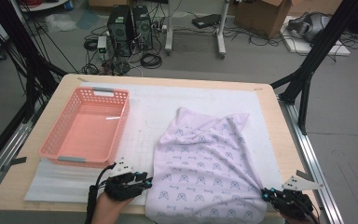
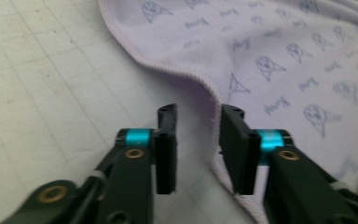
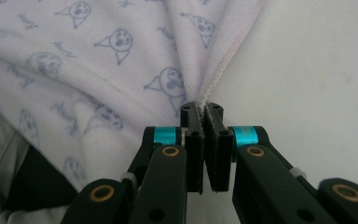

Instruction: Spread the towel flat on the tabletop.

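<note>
While the lilac printed cloth [image 1: 205, 172] lay spread over the white mat [image 1: 158, 107] on the right half of the table [image 1: 270, 135], both grippers worked at its near edge. Cloth: pale lilac, small blue cartoon faces and script, rumpled toward the far end, near hem hanging to the table's front edge.

Right gripper [image 3: 203, 112]: jaws pinched together on the cloth's stitched hem; a fold of fabric rose straight out from between the pads [image 3: 193, 122]. In the high view this gripper [image 1: 266, 192] sat at the cloth's near right corner, fabric drawn into creases running toward it.

Left gripper [image 2: 198, 112]: jaws parted, nothing pressed between them. The hem curved down through the gap, closer to the right-hand pad [image 2: 233, 135]; whether it touched that pad could not be told. In the high view the left gripper [image 1: 148, 179] lay level at the cloth's near left edge, tips pointing at the fabric, a hand [image 1: 108, 205] behind it.

Pink plastic basket [image 1: 87, 128] stood on the left part of the table, well apart from the cloth. Beyond the table: grey floor, two computer towers [image 1: 129, 28], tangled cables, a cardboard box [image 1: 265, 14].
</note>
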### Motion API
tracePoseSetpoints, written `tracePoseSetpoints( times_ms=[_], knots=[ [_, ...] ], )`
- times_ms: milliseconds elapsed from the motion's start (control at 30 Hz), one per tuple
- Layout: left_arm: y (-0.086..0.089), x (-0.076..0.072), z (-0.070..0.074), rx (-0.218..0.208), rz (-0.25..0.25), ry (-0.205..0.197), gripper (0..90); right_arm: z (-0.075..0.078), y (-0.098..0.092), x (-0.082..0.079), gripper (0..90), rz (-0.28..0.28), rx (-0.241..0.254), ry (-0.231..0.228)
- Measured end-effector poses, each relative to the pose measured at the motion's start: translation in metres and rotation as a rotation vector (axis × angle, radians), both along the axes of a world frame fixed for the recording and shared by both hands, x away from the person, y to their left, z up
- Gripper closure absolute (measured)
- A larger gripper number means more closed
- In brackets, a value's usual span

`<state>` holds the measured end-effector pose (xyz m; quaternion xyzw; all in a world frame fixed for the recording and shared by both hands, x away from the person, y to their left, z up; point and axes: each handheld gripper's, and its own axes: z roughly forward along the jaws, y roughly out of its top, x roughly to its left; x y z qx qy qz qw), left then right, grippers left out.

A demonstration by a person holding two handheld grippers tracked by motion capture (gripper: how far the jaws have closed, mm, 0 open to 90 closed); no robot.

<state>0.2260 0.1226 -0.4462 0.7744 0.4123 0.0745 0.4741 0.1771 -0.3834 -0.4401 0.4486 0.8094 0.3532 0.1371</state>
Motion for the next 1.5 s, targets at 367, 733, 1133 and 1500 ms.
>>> tracePoseSetpoints(
  times_ms=[367,733,1133,1500],
  knots=[
    [-0.04,0.022,-0.006,0.128,0.01,-0.056,63.1,0.006,-0.008,0.01,61.9,-0.136,0.114,-0.082],
    [-0.004,-0.016,0.003,0.187,-0.034,-0.004,85.9,0.001,0.007,0.035,59.3,-0.128,0.091,-0.072],
    [-0.006,-0.001,0.004,0.036,0.019,-0.082,47.8,0.002,0.025,0.04,90.0,-0.091,-0.097,-0.037],
    [-0.01,0.042,0.003,0.008,0.076,-0.086,46.2,0.002,0.007,0.04,56.1,-0.148,0.101,-0.09]
  ],
)
